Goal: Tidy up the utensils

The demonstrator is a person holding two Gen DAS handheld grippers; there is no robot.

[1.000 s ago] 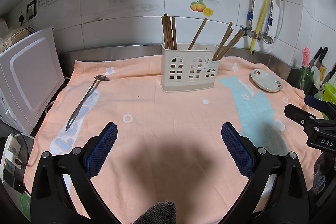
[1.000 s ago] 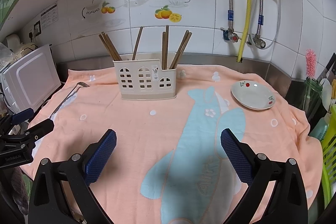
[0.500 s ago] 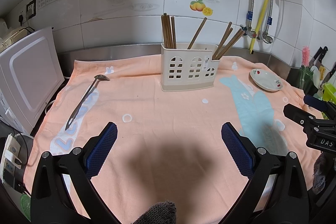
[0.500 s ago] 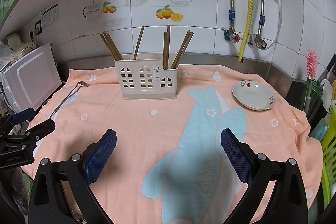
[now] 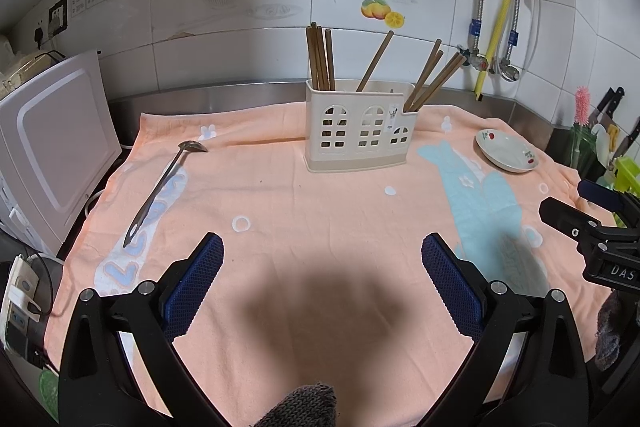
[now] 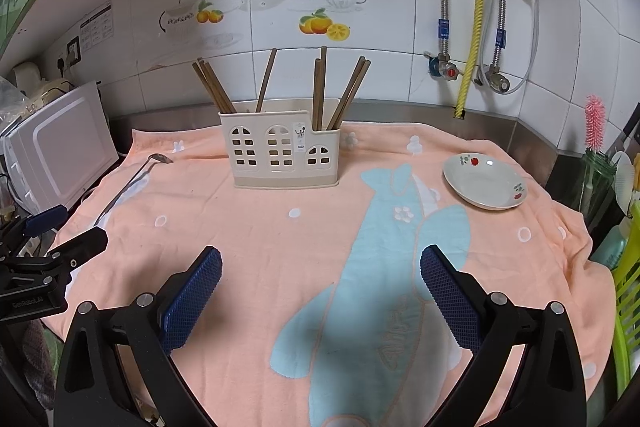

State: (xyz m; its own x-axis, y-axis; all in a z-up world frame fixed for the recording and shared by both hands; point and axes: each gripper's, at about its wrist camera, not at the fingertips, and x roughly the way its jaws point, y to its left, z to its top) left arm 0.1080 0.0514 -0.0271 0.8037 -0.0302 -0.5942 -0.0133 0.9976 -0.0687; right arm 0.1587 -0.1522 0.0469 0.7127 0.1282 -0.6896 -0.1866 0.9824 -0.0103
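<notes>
Peach cotton towel with a blue fish print (image 5: 320,227) covers the counter. Cream plastic utensil caddy (image 5: 360,131) at 12 o'clock already holds the brown wooden chopsticks (image 5: 320,55), so that part looks done. Long steel ladle (image 5: 160,187) lies loose at 10 o'clock, probably what's left. Left gripper (image 5: 322,283) and right gripper (image 6: 320,287) both hover wide open, empty.

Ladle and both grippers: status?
Left gripper and right gripper open, empty. Ladle flat on towel, left of caddy, untouched. Nothing in the way.
</notes>
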